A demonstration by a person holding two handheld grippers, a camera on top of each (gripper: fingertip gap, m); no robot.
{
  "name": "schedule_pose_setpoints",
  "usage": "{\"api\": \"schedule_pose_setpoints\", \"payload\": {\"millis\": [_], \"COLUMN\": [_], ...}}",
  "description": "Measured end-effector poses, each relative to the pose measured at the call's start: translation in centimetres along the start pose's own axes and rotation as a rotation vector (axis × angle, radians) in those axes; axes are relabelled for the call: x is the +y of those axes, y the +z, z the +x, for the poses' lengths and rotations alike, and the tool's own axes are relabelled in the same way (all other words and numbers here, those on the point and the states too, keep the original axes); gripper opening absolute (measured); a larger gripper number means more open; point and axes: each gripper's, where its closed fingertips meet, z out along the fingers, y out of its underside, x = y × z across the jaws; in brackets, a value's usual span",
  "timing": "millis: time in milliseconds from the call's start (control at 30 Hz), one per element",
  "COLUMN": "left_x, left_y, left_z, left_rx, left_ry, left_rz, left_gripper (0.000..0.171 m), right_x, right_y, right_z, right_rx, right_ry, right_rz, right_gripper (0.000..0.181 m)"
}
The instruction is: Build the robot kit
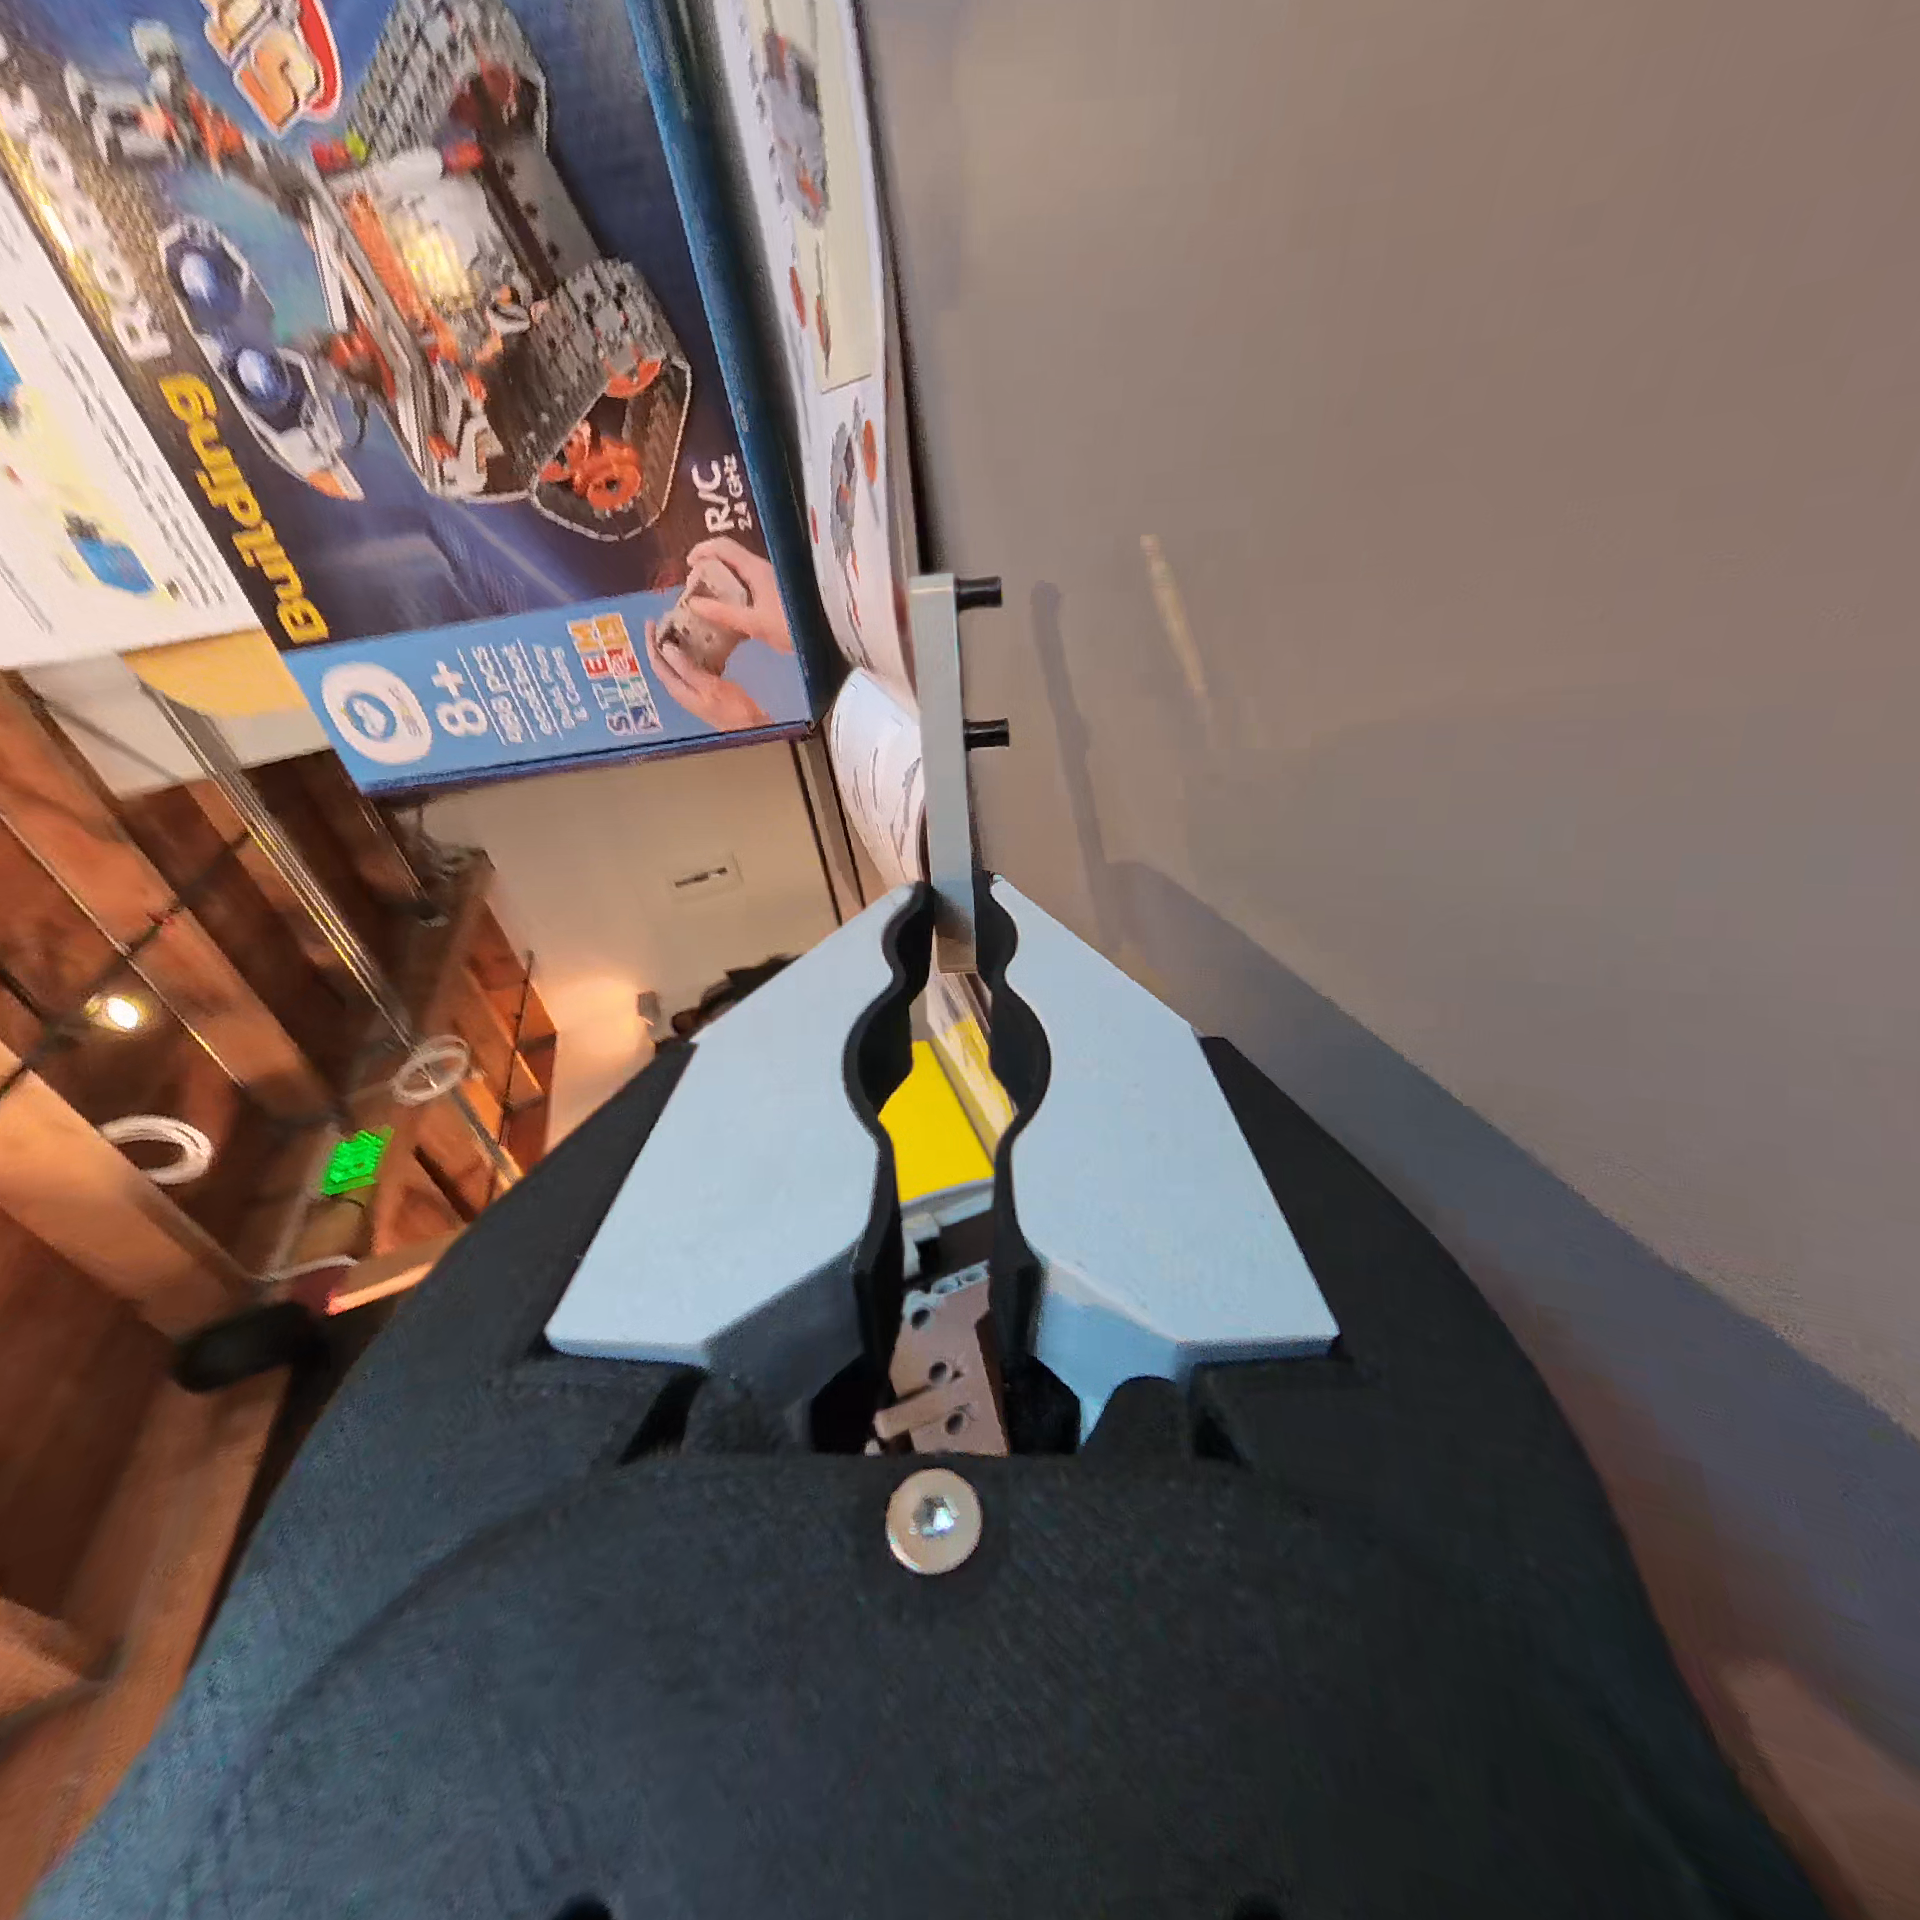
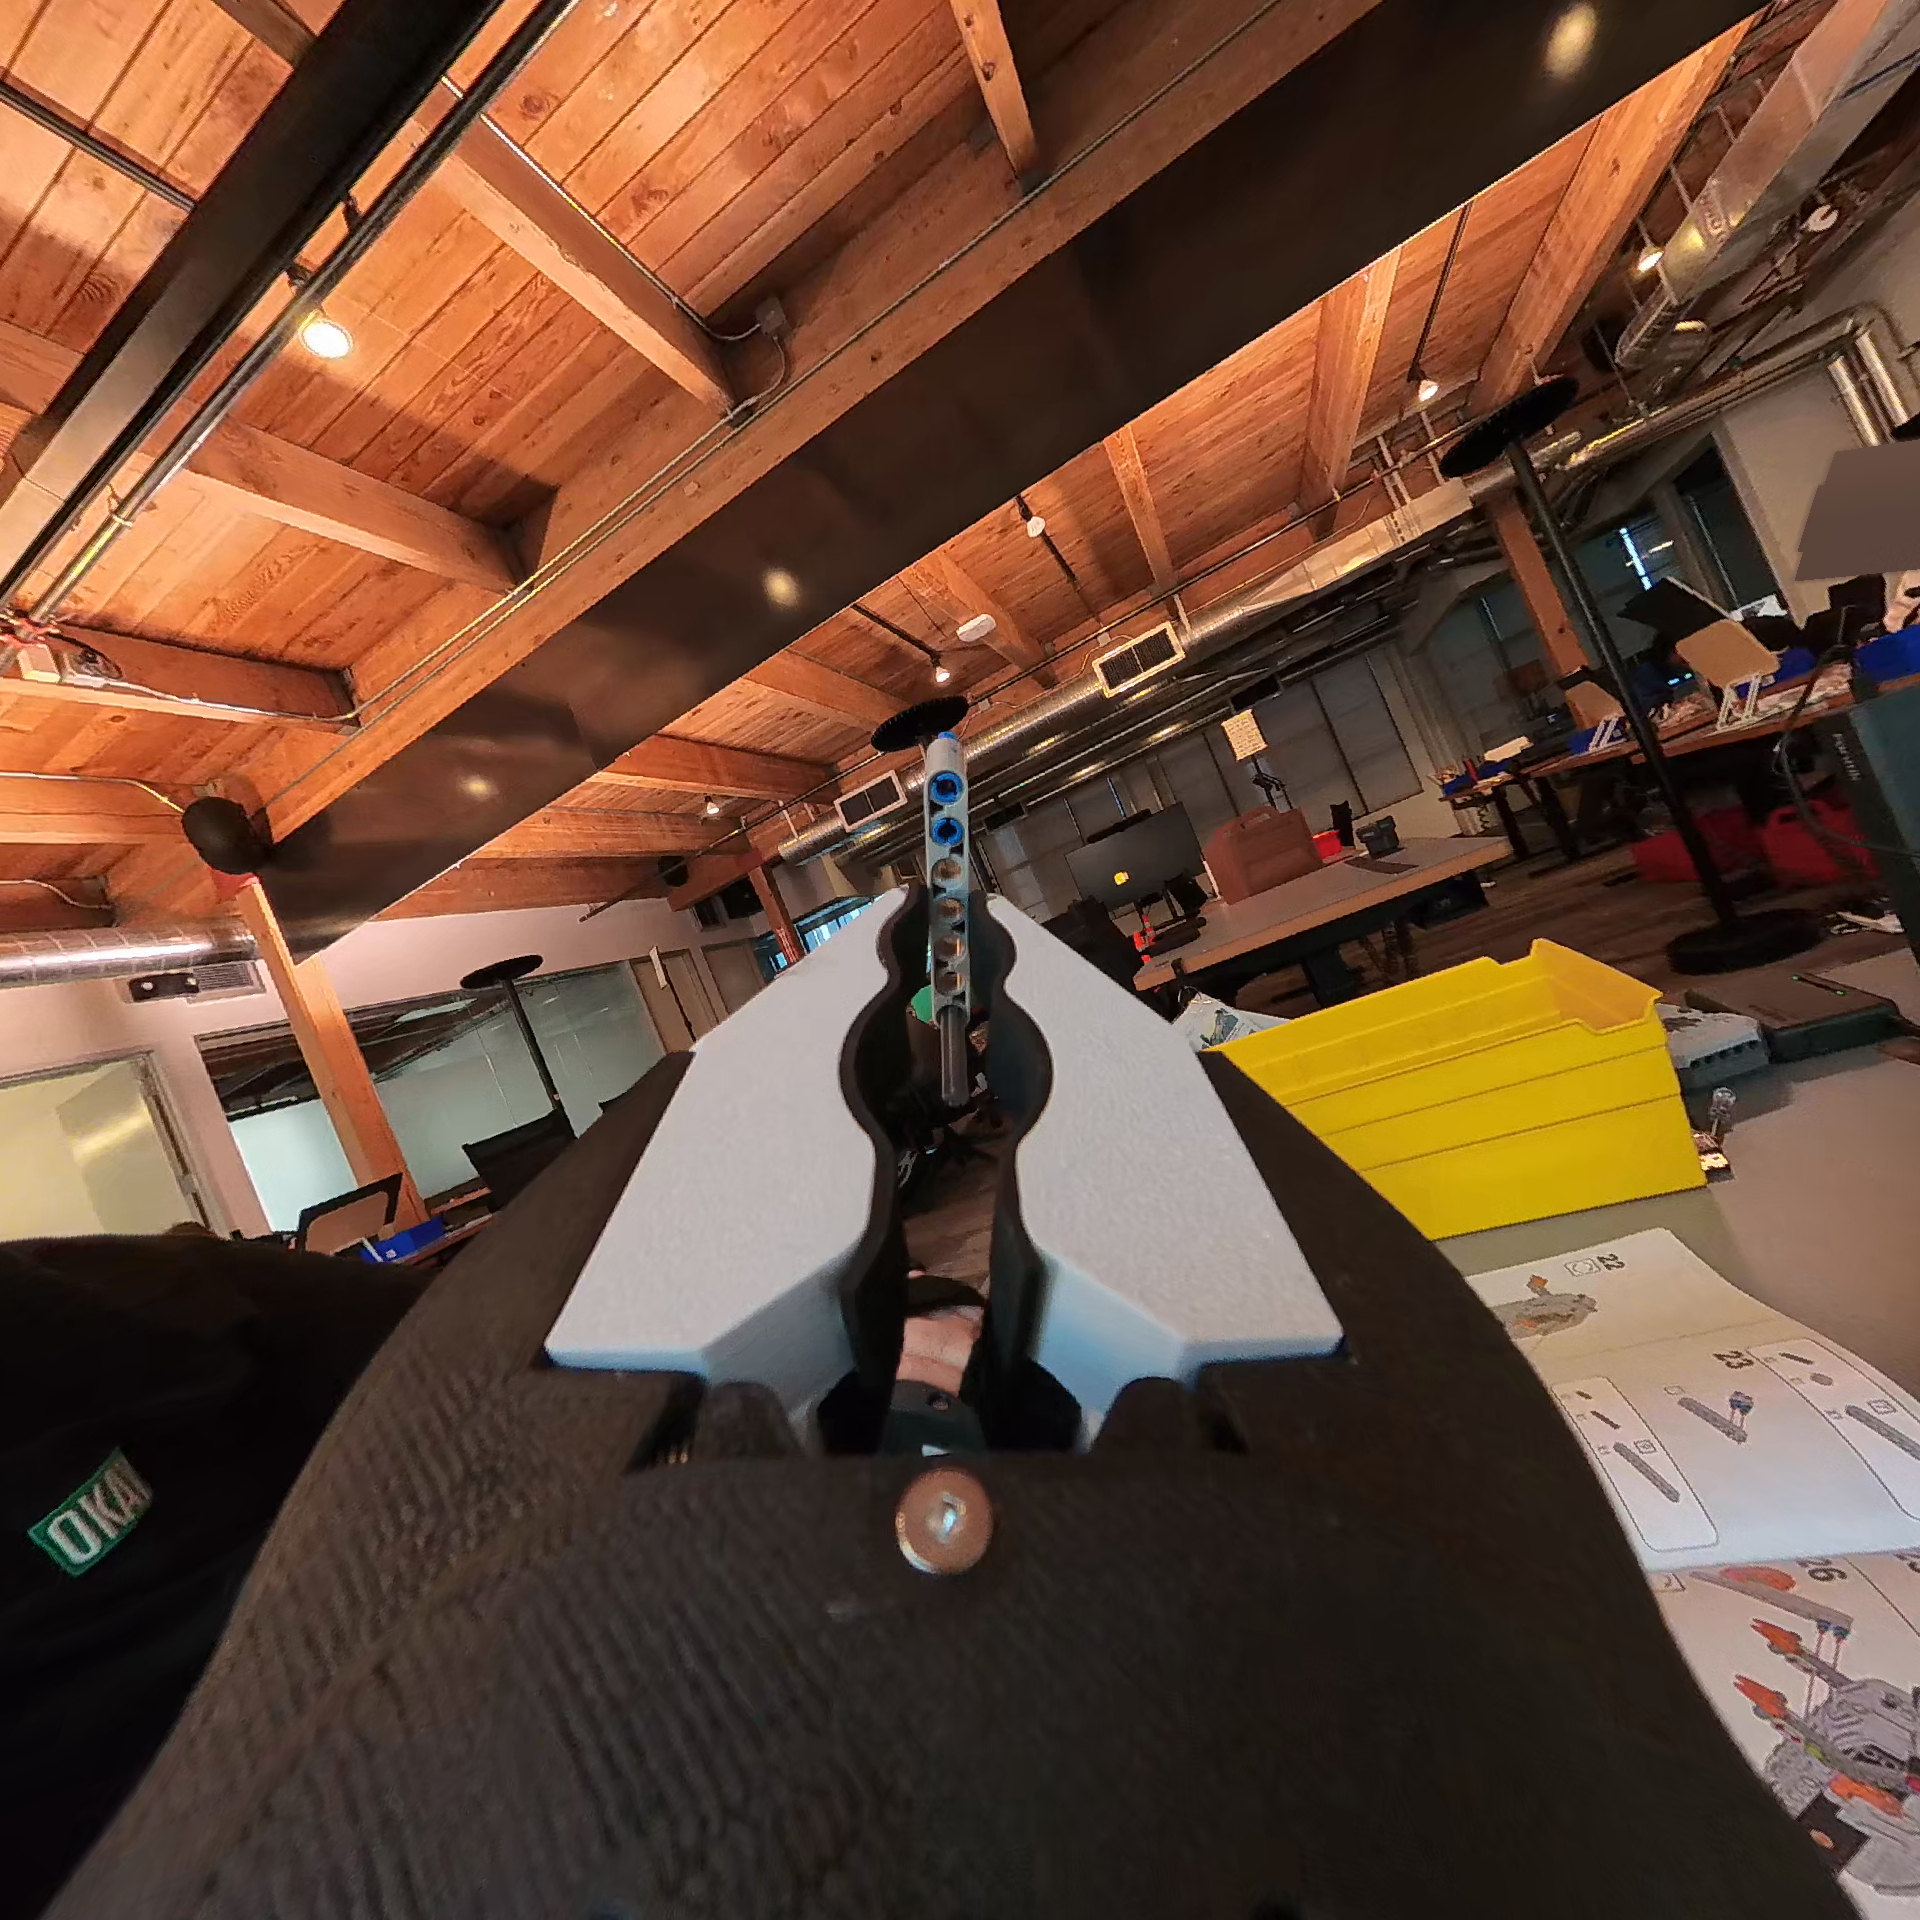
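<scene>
Left claw (image 1: 954,925) is clamped on a grey beam (image 1: 943,748) with two black pins beside the surface (image 1: 1455,520), while right claw (image 2: 948,940) pinches a holed beam (image 2: 945,883) on a dark axle, a yellow bin (image 2: 1475,1101) to its right.

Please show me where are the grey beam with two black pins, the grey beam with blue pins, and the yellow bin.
grey beam with two black pins (image 1: 940,748): left wrist view, middle of its grey edge.
grey beam with blue pins (image 2: 945,894): right wrist view, holed face below the blue pins.
yellow bin (image 2: 1475,1101): right wrist view, front wall.
</scene>
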Motion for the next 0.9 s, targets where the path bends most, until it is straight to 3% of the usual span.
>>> {"api": "schedule_pose_setpoints", "payload": {"millis": [300,467,733,900], "left_x": [-1.8,-3.8,-4.7,-4.8], "left_y": [2.6,4.0,3.7,3.8], "left_z": [-0.2,-2.0,-1.9,-1.5], "left_rx": [-0.014,-0.146,-0.228,-0.196], "left_ry": [0.057,0.096,0.137,0.208], "left_rz": [0.088,0.133,0.202,0.226], "left_gripper": [0.005,0.006,0.006,0.006], "right_x": [0.1,-0.1,0.0,0.2], "right_y": [0.0,-0.3,-0.3,-0.2], "right_z": [0.2,0.4,0.6,0.8], "right_rx": [0.007,0.013,0.017,0.022], "right_ry": [-0.002,0.000,0.007,0.009], "right_rz": [-0.006,0.004,0.005,0.000], "right_gripper": [0.004,0.004,0.005,0.004]}}
